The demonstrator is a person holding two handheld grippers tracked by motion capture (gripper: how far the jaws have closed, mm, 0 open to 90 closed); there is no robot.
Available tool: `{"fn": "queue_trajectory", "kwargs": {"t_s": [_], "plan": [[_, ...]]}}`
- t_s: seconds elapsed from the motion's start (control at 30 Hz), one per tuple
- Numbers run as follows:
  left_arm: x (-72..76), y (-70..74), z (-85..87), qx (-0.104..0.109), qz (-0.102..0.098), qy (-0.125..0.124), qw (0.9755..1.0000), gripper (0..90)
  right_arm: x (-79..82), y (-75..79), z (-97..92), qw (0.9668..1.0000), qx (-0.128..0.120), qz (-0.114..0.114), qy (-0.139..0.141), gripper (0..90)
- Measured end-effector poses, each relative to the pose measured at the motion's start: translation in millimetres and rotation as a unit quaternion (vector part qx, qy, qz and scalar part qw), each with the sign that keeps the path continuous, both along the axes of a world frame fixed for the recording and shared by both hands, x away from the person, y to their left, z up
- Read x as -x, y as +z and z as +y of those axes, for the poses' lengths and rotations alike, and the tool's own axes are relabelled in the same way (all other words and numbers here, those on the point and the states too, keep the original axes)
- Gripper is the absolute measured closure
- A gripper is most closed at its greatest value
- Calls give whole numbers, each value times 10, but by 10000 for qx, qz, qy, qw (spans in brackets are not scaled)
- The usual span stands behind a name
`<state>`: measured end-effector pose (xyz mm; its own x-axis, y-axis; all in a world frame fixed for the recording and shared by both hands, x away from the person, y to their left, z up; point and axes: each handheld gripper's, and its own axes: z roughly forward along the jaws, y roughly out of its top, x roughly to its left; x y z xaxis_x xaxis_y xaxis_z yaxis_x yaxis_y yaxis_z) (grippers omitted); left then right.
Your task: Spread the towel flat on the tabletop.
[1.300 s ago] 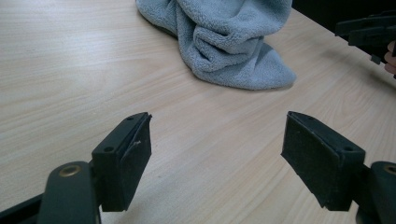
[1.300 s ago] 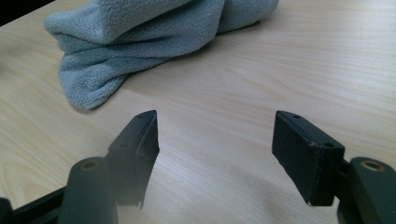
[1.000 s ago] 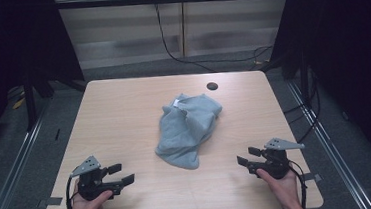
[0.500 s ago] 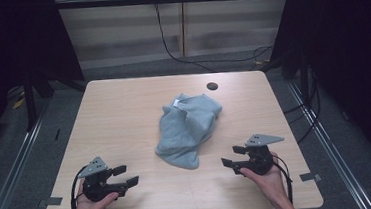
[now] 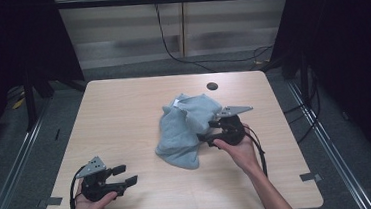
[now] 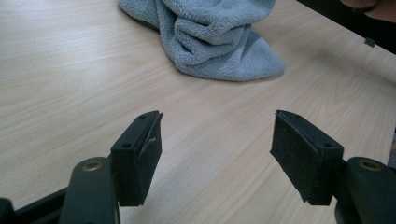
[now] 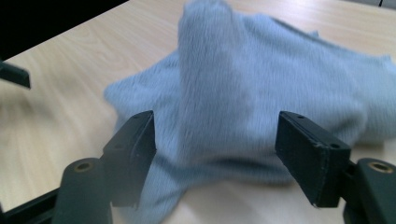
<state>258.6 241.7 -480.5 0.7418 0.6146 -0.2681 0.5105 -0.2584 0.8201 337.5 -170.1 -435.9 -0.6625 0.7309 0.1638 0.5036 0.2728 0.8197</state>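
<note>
Towel, a soft blue-grey terry cloth (image 5: 188,129) all crumpled in a heap, lies near the middle of the pale wooden table (image 5: 124,114), a little below the small dark round hole (image 5: 212,86) in the table top. It looks just as bunched up as it did 1 second ago.

What has changed is the right gripper (image 5: 207,137). 1 second ago it sat well to the right of the towel, near the table's front edge. Now it is right at the towel's right side. I think this means the work is only starting: the hand is going in to grab the cloth, maybe to spread or fold it.

In the right gripper view its 2 black jaws stand wide apart, with the towel (image 7: 261,93) just in front of them and partly between them. They have just been opening. The pads do not press the cloth yet.

The left gripper (image 5: 124,175) waits well to the left of the towel and nearer the person. Its jaws have just closed a tiny bit, but they are wide, with only bare table between them.
</note>
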Motion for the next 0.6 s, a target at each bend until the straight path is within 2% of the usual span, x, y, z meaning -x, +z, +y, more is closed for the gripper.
{"fn": "queue_trajectory", "kwargs": {"t_s": [0.03,0.17,0.27,0.4,0.57,0.6], "plan": [[2,1,-2,-13,-11,-1,10000,330,-129,-5,66,9999,102,21,-24,274],[3,8,12,-14,-40,5,10000,327,-357,-98,153,9994,277,200,-82,283],[-2,9,19,-9,-45,24,10000,324,-468,-190,176,9989,309,316,-132,375],[-9,5,15,-18,-45,45,10000,323,-535,-313,191,9988,222,402,-187,471],[-13,6,15,-20,-56,44,10000,323,-541,-417,242,9984,281,450,-184,556],[-19,12,14,-17,-56,42,10000,322,-535,-465,271,9982,303,505,-132,614]]}}
